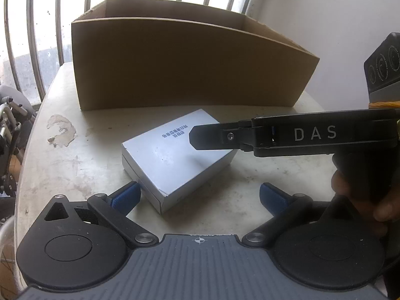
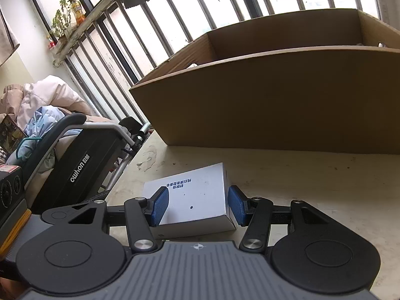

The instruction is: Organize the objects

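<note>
A flat white box (image 1: 175, 155) with printed text lies on the pale table (image 1: 57, 165), in front of a large open cardboard box (image 1: 185, 67). My left gripper (image 1: 198, 198) is open just short of the white box's near corner. My right gripper (image 1: 193, 137) reaches in from the right over the white box. In the right wrist view the white box (image 2: 197, 197) sits between the blue pads (image 2: 160, 206) of my right gripper (image 2: 197, 206). The jaws are open around it, with the pads close to its sides. The cardboard box (image 2: 275, 100) stands behind.
A wheelchair (image 2: 82, 165) piled with clothes stands off the table's left edge. A barred window (image 2: 175, 12) runs behind the cardboard box. A worn patch (image 1: 61, 131) marks the table on the left. A white wall (image 1: 325, 12) is at the right.
</note>
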Demonstrator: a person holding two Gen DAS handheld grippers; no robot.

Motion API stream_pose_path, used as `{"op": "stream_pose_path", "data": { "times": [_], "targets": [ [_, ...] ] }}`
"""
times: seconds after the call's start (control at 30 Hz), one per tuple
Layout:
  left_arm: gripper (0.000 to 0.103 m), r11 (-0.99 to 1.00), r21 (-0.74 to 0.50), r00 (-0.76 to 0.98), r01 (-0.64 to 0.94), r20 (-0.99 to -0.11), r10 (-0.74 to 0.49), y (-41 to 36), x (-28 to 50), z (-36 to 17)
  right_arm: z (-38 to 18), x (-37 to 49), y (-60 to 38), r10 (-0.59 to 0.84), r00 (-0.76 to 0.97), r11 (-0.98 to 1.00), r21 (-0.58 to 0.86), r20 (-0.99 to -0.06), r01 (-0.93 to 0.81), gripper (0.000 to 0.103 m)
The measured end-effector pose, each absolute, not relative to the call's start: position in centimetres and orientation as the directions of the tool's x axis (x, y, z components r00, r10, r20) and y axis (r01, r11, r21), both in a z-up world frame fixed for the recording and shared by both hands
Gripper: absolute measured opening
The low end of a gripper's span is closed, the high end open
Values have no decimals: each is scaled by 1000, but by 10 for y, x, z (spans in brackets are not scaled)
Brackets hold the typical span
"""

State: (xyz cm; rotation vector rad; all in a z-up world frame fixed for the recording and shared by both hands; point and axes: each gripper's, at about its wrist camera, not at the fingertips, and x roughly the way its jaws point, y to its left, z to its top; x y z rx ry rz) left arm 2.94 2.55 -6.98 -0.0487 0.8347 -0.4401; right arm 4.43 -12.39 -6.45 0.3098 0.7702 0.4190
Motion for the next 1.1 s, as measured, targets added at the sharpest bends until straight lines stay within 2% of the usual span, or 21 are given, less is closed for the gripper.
{"op": "stream_pose_path", "data": {
  "times": [0.67,1.1],
  "targets": [
    [101,880,-220,561,421,-699,-443,22,29,-67,-66,41,-146,433,667,887,419,-606,-196,56],
    [101,868,-215,576,447,-673,-463,40,21,-70,-78,45,-158,449,649,866,478,-614,-148,56]
  ]
}}
